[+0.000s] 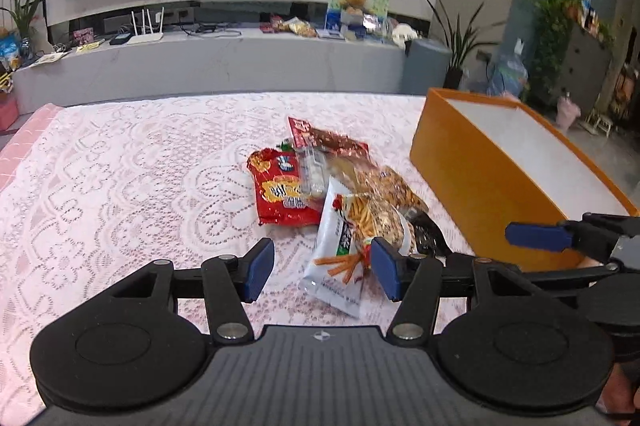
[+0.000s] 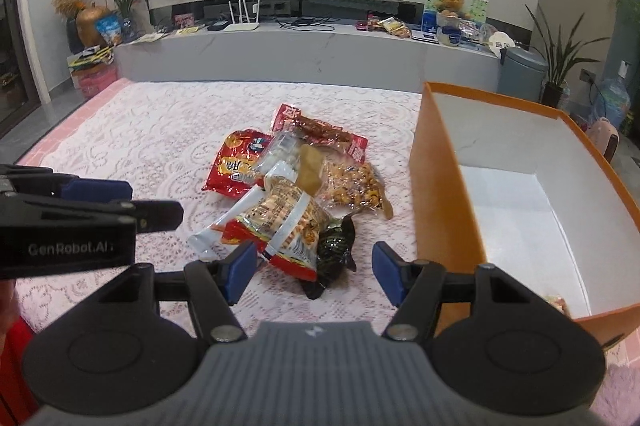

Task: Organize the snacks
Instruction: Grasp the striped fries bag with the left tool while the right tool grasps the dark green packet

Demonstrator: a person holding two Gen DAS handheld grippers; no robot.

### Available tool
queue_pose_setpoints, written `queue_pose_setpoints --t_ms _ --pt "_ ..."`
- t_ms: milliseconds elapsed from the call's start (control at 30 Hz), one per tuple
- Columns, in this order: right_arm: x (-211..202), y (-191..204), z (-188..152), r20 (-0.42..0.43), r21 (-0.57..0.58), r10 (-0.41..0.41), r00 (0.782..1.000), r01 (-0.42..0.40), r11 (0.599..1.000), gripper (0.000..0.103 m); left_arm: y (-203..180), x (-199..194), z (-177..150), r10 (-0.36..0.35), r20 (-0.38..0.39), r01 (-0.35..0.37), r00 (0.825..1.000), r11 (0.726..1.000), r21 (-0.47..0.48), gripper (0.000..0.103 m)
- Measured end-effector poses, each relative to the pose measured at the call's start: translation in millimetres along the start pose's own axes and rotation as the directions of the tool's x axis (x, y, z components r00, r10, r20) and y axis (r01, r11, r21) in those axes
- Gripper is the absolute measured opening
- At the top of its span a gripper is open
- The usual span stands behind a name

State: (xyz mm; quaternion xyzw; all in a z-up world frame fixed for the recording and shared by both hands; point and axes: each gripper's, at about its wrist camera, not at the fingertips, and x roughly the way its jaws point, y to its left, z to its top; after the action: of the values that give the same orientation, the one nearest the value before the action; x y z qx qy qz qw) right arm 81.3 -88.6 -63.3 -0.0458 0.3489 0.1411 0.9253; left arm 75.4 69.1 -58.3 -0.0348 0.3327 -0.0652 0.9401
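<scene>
Two spread, empty grippers over my snack heap.
My left gripper (image 1: 322, 268) is nearest the white stick-snack packet (image 1: 344, 246), its long axis pointing away from me; my right gripper (image 2: 314, 272) hangs beside the orange box (image 2: 444, 193).

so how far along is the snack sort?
Barely started. The orange box looks nearly empty; something small shows at its near corner, too hidden to identify. In hand: nothing. The left gripper and right gripper are both open, hovering by the snack pile. Left: the whole pile, white stick-snack bag nearest.
</scene>
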Motion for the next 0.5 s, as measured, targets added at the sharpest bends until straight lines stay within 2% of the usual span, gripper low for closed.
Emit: queue_pose_setpoints --t_ms 67,233,300,367,433,500 --pt "5 1 -1 0.003 -0.015 -0.002 1.0 0.003 1.0 0.063 -1 5 2 -0.002 -0.013 0.002 1.0 1.0 0.019 0.066" --pt "22 6 -1 0.006 -0.089 0.034 0.999 -0.034 0.995 0.063 5 19 8 -0.085 -0.097 0.086 0.992 0.996 0.01 0.066" --pt "31 8 1 -0.004 -0.117 0.022 1.0 -0.022 0.993 0.063 5 26 9 -0.073 -0.127 0.077 0.989 0.996 0.033 0.065" --pt "38 7 2 -0.023 -0.113 0.0 1.0 -0.002 0.994 0.063 6 28 10 -0.099 -0.13 0.104 0.987 0.994 0.032 0.059" --pt "41 1 3 -0.026 -0.08 -0.013 1.0 0.011 0.997 0.061 8 28 12 -0.152 -0.109 0.154 0.982 0.988 0.004 0.058" --pt "45 -4 3 -0.037 -0.066 -0.006 0.999 0.004 0.998 0.053 8 32 16 -0.202 -0.105 0.199 0.974 0.979 -0.036 0.058"
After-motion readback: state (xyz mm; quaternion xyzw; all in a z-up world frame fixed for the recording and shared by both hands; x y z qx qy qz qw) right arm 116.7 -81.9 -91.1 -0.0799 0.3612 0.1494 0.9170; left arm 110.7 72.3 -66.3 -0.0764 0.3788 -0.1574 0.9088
